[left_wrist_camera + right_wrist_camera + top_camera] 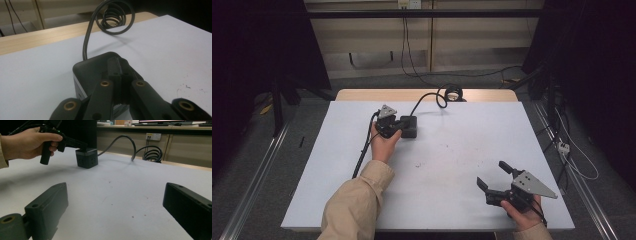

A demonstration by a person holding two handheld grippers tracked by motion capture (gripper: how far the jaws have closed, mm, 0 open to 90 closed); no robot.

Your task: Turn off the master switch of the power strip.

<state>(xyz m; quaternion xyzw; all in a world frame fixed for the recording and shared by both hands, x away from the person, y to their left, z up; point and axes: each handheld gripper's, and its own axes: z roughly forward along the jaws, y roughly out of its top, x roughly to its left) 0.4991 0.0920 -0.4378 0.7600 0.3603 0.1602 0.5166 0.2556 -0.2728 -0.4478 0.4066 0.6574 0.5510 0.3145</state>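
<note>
A black cube-shaped power socket stands on the white table top, left of centre towards the back. Its thick black cable arcs up and back to a coil. My left gripper is shut, its jaws pressed together with the tips resting on the cube's top. My right gripper stands open near the front right corner, nothing between its jaws, facing the cube from a distance.
The coil lies on a wooden strip along the table's back edge. A few dark specks mark the white top. Cables run over the floor to the right of the table.
</note>
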